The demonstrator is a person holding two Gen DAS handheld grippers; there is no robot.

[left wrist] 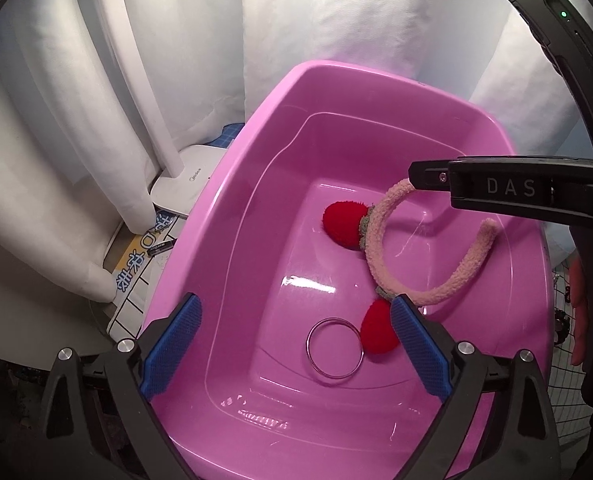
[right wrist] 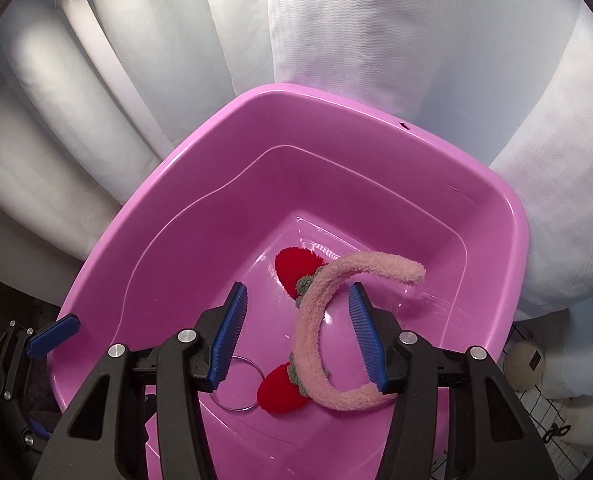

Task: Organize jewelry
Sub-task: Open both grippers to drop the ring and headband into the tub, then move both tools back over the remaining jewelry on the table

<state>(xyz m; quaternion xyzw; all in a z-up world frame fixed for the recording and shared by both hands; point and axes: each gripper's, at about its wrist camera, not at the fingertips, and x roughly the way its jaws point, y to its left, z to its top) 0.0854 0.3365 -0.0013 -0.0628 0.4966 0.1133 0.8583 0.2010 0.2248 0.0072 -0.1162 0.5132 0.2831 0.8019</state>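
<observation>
A pink plastic tub (left wrist: pixel 224 200) (right wrist: pixel 168 208) holds a fuzzy pink headband (left wrist: pixel 376 240) (right wrist: pixel 312 328) with two red strawberry pom-poms (left wrist: pixel 342 224) (right wrist: pixel 292 264), and a thin silver bangle (left wrist: pixel 334 348) (right wrist: pixel 236 384) lying flat on the tub floor. My left gripper (left wrist: pixel 296 344) is open above the tub's near side, over the bangle. My right gripper (right wrist: pixel 296 336) is open above the headband, whose band passes between the jaws untouched. In the left wrist view the right gripper's finger (left wrist: pixel 436 174) reaches in from the right, over one headband end.
White fabric drapes (left wrist: pixel 336 20) (right wrist: pixel 416 60) hang behind the tub. A white appliance base (left wrist: pixel 184 184), a printed sheet (left wrist: pixel 136 272) and a small battery (left wrist: pixel 160 247) lie left of the tub. A wire grid (right wrist: pixel 544 412) with a round object (right wrist: pixel 522 364) sits at right.
</observation>
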